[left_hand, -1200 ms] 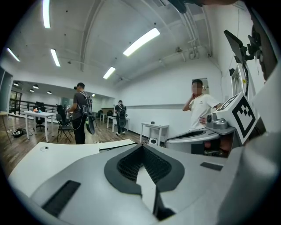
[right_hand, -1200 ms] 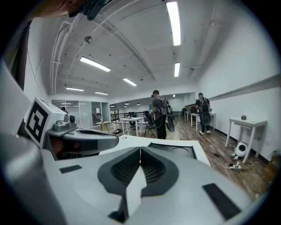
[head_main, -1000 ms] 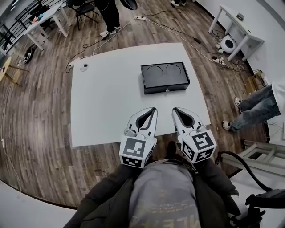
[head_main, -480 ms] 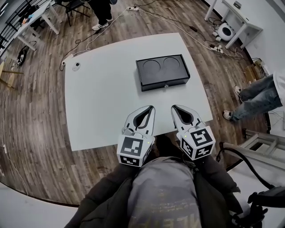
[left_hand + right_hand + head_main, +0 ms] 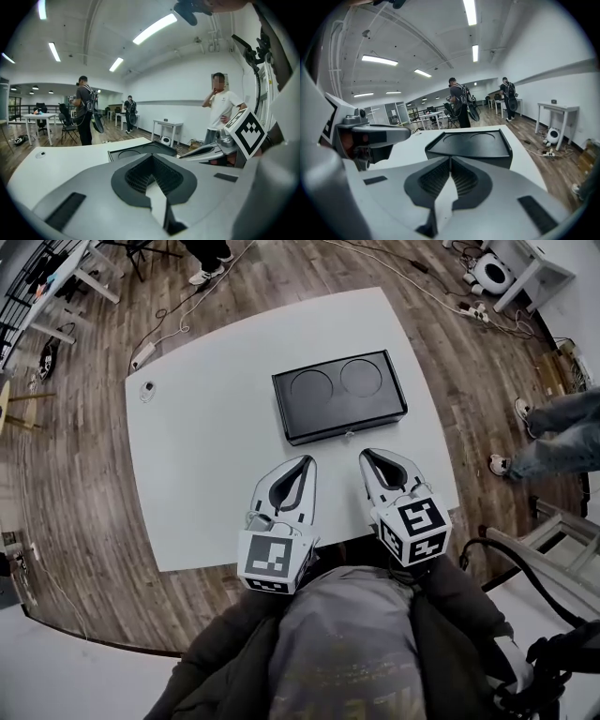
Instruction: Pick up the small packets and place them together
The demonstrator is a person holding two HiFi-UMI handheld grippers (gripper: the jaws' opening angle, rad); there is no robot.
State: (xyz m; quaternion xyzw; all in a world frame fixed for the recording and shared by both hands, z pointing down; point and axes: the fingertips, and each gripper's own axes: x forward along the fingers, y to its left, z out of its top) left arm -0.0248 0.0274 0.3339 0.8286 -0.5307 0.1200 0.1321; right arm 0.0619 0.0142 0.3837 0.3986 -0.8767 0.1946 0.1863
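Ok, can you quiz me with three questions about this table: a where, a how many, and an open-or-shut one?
1. Where is the black box? A on the white table; B on the floor; C on a chair.
2. How many round dents in its top? A one; B two; C four.
3. The right gripper is: A wide open; B shut, empty; C holding a packet.
Answers: 1 A, it rests on the tabletop; 2 B, two circles side by side; 3 B, its jaws meet on nothing.

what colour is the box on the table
The box is black; the head view shows it best.
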